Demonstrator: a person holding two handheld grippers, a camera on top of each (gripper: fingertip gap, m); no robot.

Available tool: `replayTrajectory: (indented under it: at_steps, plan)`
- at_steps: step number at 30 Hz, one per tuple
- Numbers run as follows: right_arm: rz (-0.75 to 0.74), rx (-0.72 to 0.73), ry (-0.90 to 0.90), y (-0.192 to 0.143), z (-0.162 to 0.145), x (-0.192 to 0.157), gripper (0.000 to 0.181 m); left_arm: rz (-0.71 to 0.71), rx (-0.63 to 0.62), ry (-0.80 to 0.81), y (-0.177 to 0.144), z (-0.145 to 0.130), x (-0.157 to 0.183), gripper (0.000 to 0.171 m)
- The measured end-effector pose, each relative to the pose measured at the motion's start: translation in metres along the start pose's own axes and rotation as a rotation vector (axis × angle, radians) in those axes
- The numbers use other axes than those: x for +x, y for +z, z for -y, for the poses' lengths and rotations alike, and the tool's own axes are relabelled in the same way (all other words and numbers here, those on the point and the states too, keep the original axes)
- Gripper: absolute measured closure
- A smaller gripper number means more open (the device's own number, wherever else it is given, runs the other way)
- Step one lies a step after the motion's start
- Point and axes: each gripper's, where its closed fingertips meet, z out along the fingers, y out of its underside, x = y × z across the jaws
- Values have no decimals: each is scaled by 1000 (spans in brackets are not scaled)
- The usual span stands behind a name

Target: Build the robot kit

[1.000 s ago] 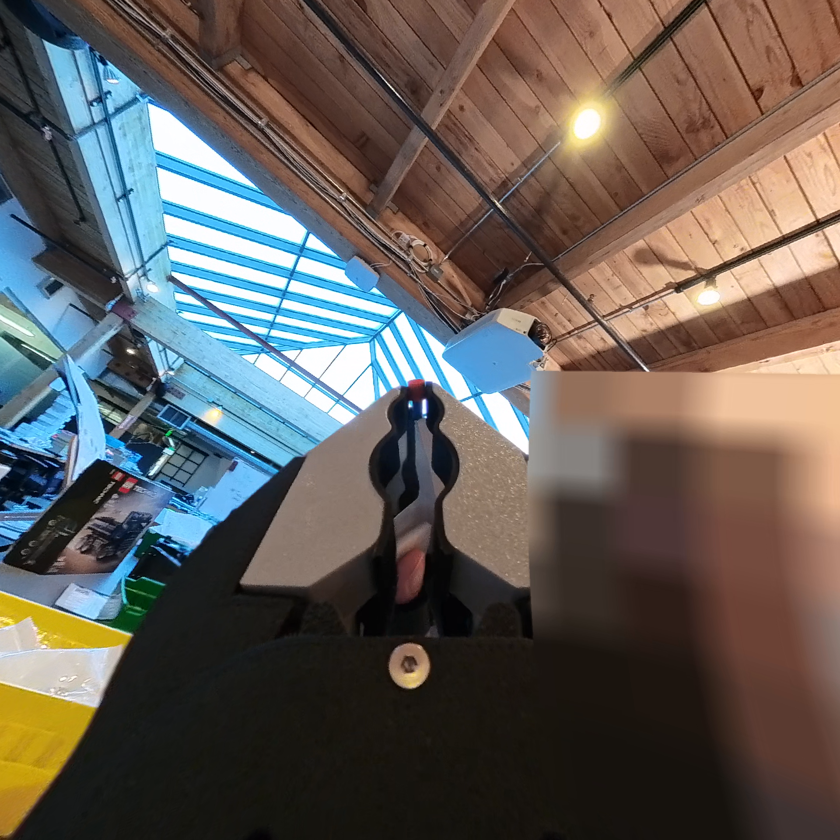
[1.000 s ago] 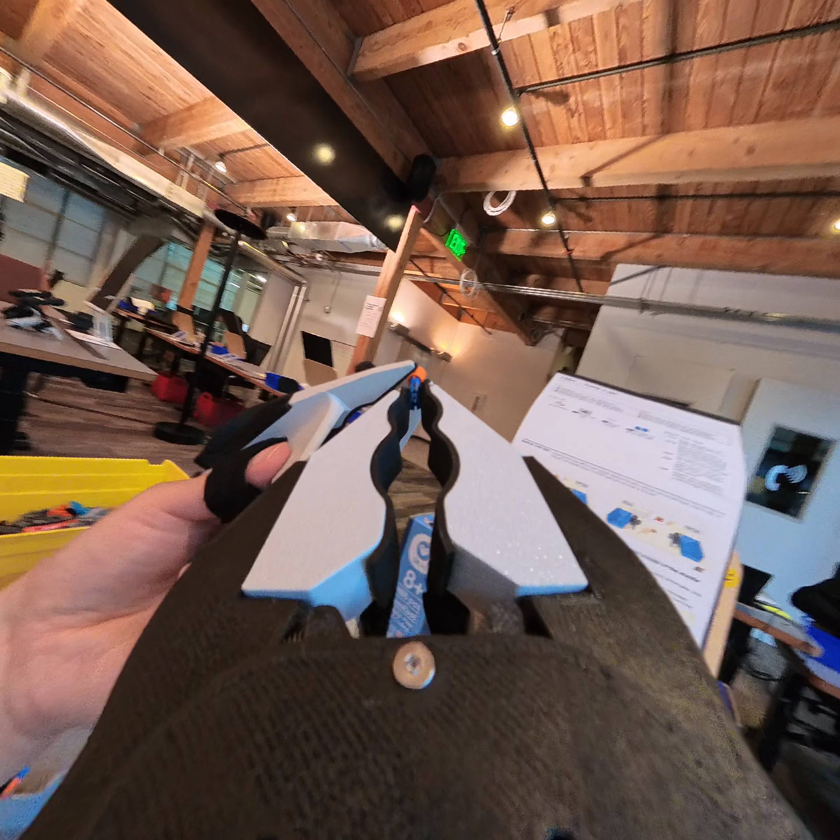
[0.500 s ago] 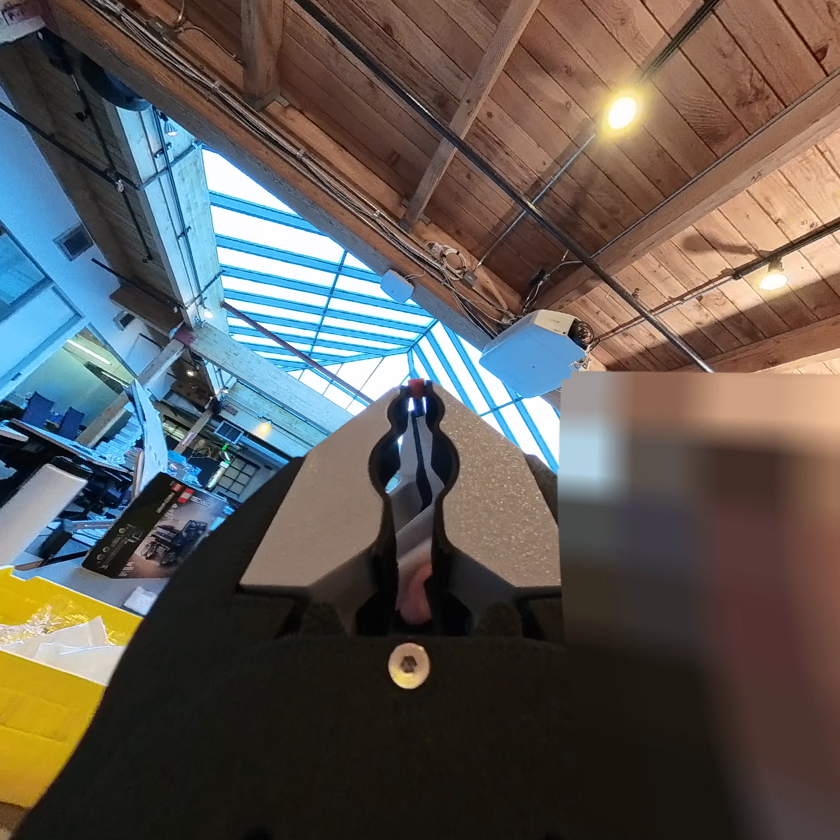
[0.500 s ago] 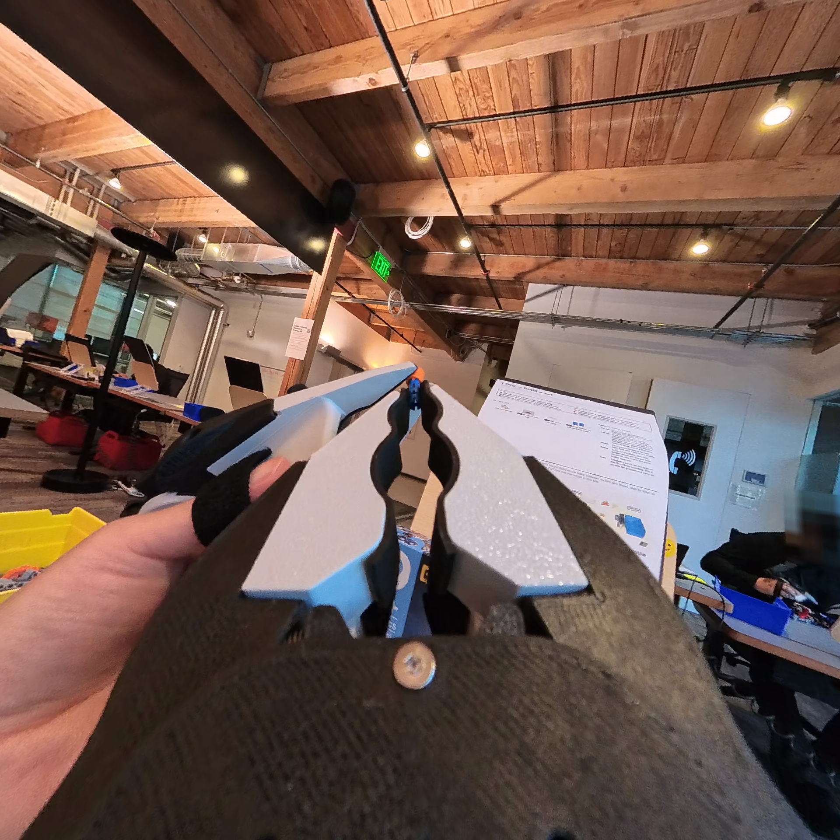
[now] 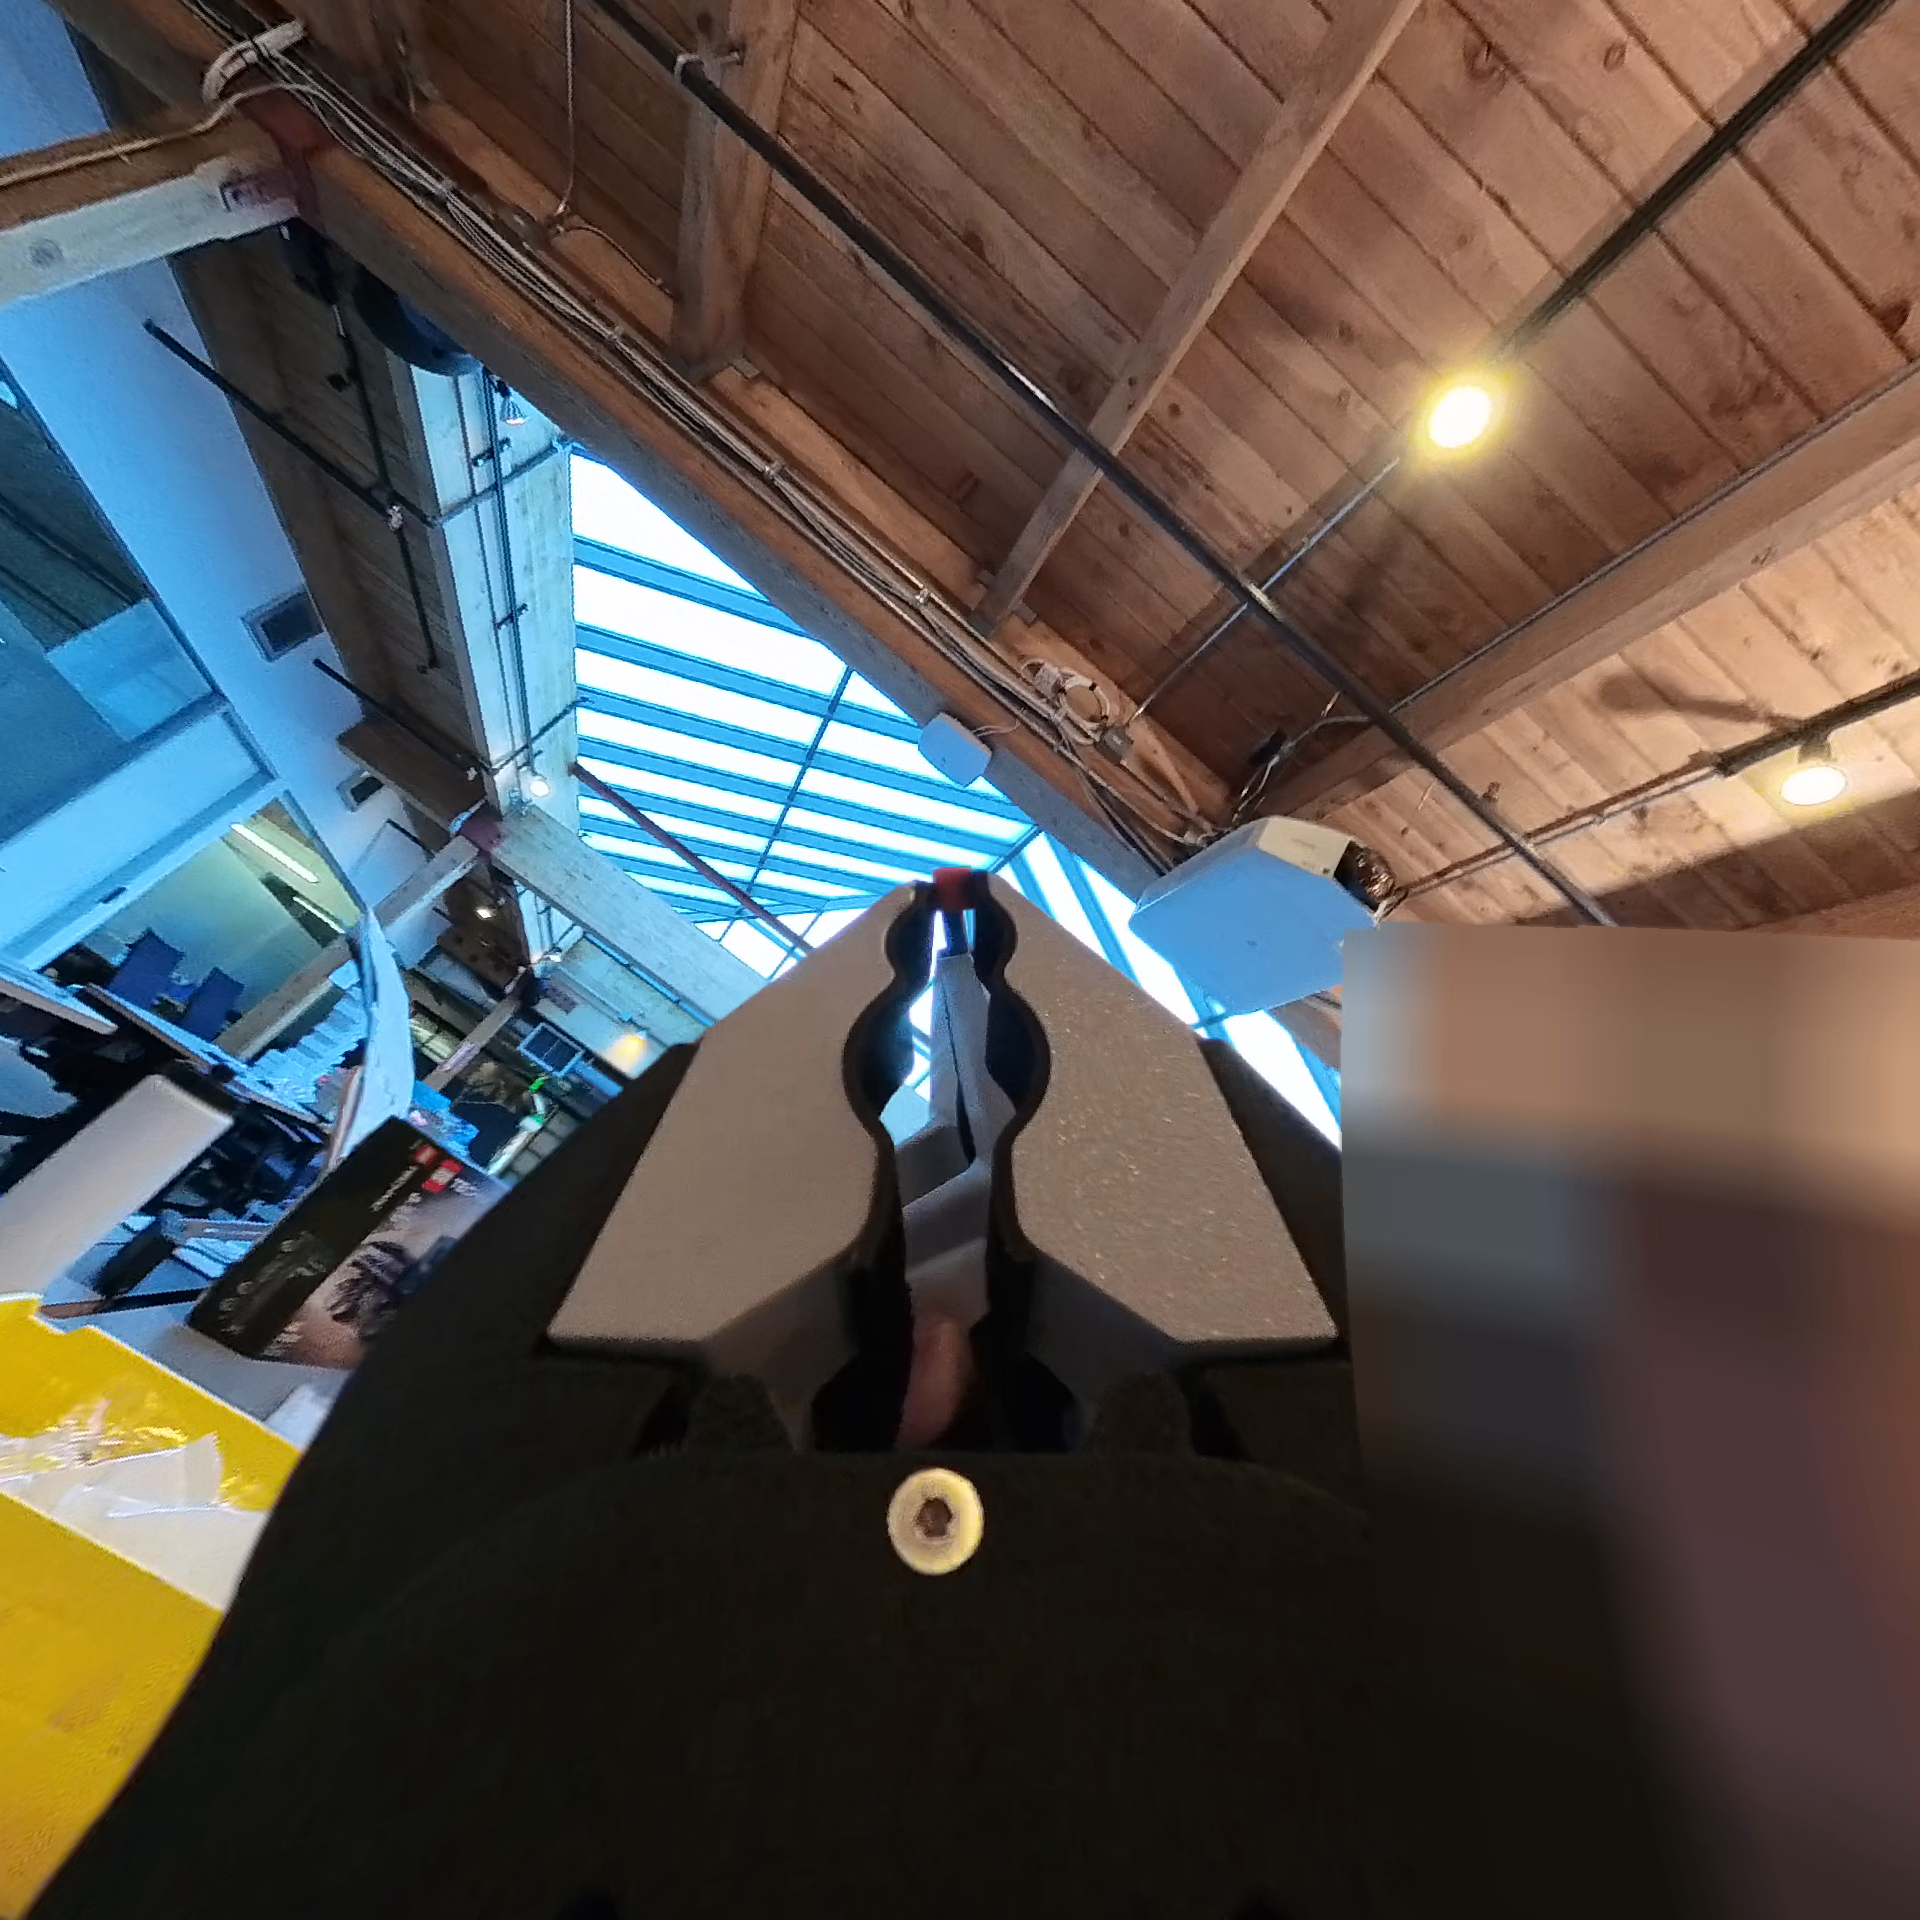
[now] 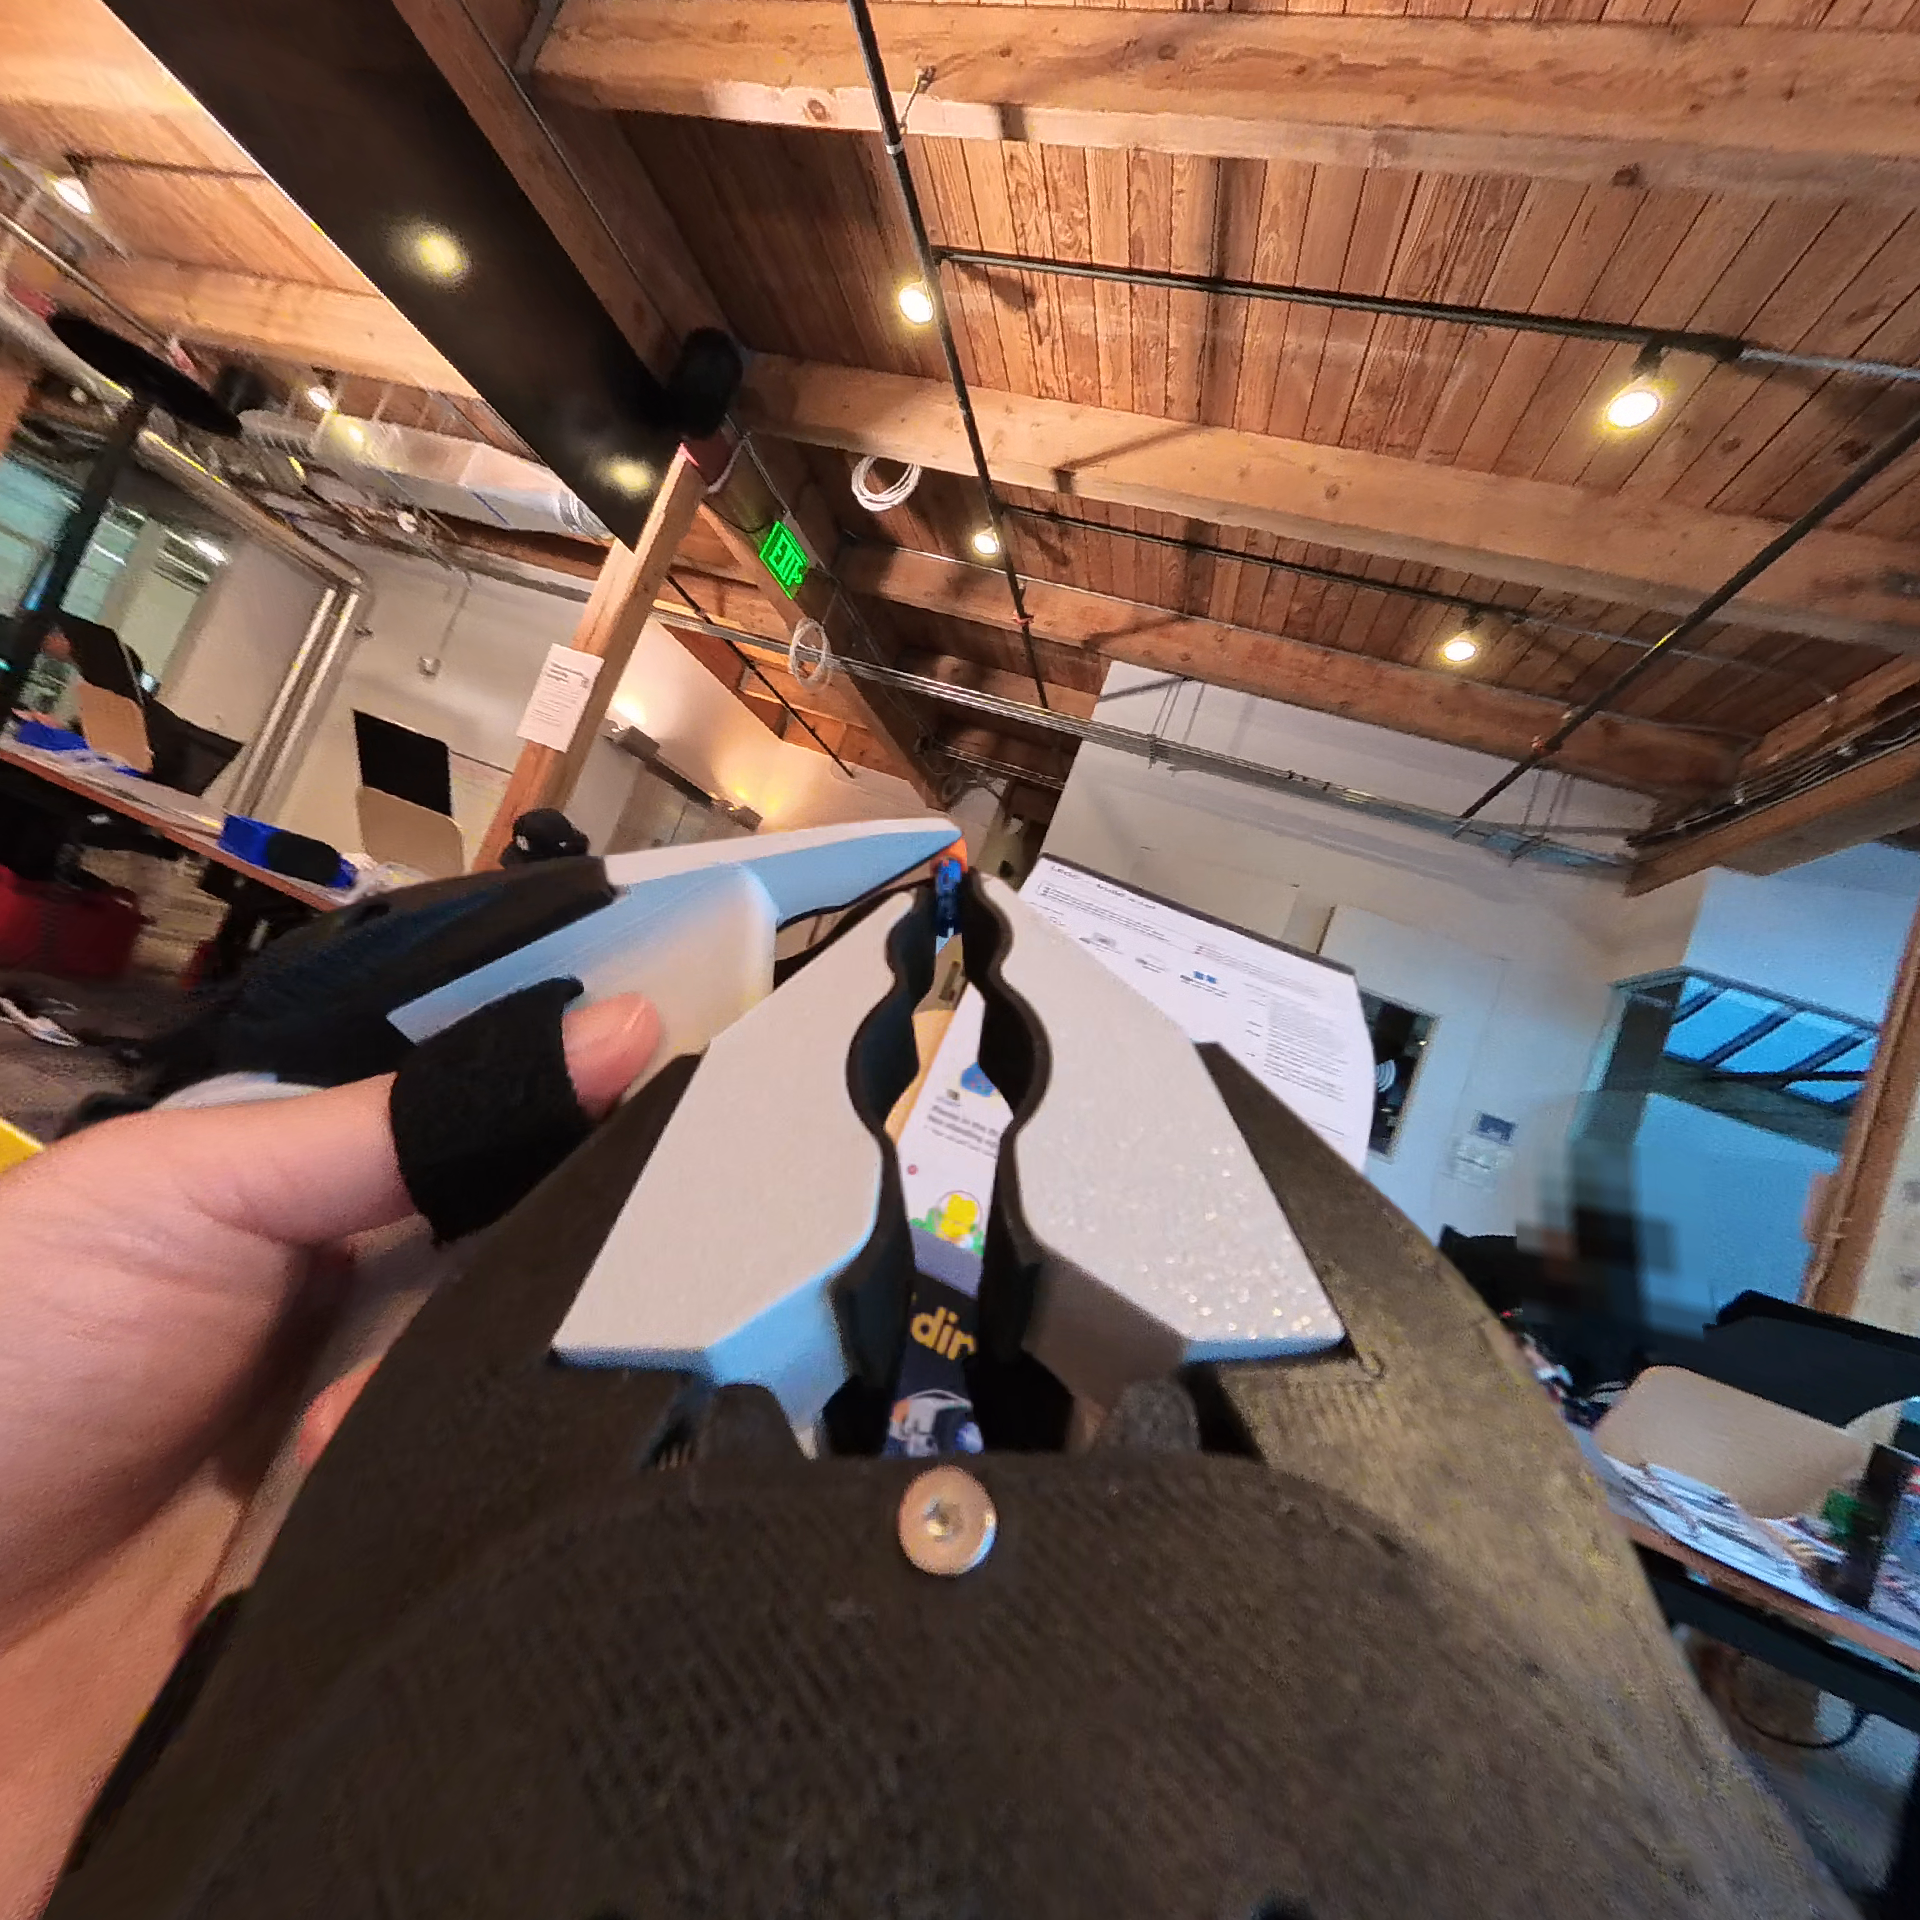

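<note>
Tongs up toward the ceiling: your left tongs (image 5: 954, 902) pinch a tiny red piece (image 5: 958, 886) at the tips, your right tongs (image 6: 951, 894) pinch a small blue-and-orange piece (image 6: 947, 889), tips nearly touching, apparently for mating.

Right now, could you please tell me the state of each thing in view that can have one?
left gripper: fingers shut on a small red piece, tilted up toward the ceiling.
right gripper: fingers shut on a small blue and orange piece.
red piece: pinched at the fingertips.
blue and orange piece: pinched at the fingertips.
ceiling lights: on.
green exit sign: lit.
yellow bin: open, clear bags inside.
</note>
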Motion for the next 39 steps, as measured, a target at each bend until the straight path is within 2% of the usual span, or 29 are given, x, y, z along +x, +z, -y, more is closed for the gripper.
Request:
replayTrajectory:
  at_steps: [2,8,12,20,24,31,34,39]
  plan:
    - [4,-13,-22,1,-2,-1,178,-3,16,-15,-1,1,-1,167]
    - [42,39,-85,-2,2,1,178,-23,-63,-65,1,-4,2,166]
    - [54,39,-102,-3,0,3,178,-14,-61,-84,2,-5,-1,166]
    - [-14,10,-150,-1,-3,2,178,23,-14,-45,0,-3,-4,166]
    - [-12,34,-291,-2,-2,2,177,14,-27,-138,0,-5,-4,167]
    - [-22,45,-361,-3,-8,2,177,7,32,-246,-2,-5,-10,167]
    - [-49,41,-375,-3,-11,4,177,14,58,-214,-2,-5,-11,167]
    - [-44,57,-352,-4,-9,5,177,10,32,-177,0,-7,-8,167]
